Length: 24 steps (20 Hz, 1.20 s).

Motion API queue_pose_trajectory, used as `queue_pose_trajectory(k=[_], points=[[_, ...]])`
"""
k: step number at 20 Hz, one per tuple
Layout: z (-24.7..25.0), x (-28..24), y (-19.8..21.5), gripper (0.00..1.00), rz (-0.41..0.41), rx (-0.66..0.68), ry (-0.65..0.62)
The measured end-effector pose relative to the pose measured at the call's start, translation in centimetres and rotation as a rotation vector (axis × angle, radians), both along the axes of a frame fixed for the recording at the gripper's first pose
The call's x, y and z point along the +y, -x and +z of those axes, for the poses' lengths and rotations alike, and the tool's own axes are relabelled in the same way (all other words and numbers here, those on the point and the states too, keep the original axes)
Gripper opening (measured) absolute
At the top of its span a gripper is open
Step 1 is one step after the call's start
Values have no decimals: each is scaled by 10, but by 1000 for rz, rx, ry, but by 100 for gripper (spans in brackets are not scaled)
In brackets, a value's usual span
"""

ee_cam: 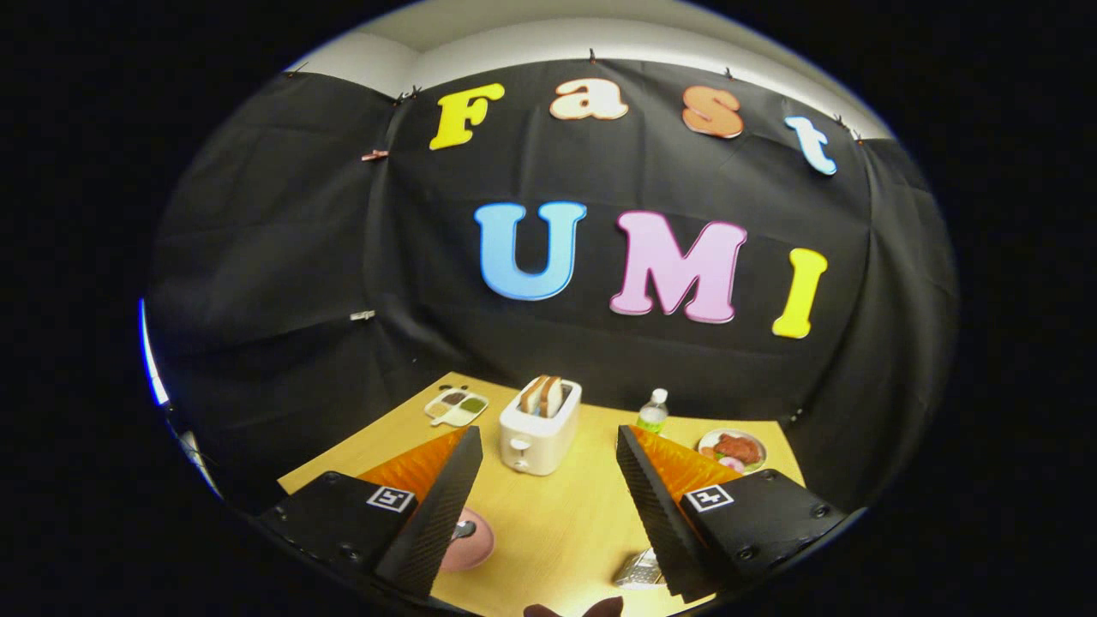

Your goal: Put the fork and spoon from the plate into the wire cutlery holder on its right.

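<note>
Pink plate (470, 542) lies low beside the left finger, partly hidden; fork and spoon I cannot make out. The gripper (548, 480) is spread wide, holding nothing. The wire cutlery holder (638, 570) peeks beside the right finger. Better to tilt down over the plate first. On the wooden table (557, 523) beyond stand a toaster (540, 428) and a bottle (653, 411).

Sharp fisheye view, edges bowed; bright table (566, 523), dim black surround.
</note>
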<state>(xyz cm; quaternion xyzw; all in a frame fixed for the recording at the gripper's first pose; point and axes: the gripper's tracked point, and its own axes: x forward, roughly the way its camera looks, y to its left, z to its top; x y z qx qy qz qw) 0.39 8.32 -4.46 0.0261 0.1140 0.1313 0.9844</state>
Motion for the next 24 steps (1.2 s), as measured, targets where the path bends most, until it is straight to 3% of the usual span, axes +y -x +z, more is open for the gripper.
queue_pose_trajectory(k=[9,15,20,22,24], points=[[-87,78,23,99,206,380,-14],[-178,124,51,97,307,699,-22],[-245,160,61,94,349,872,47],[-269,171,62,86,336,933,68],[-289,183,62,85,310,992,59]])
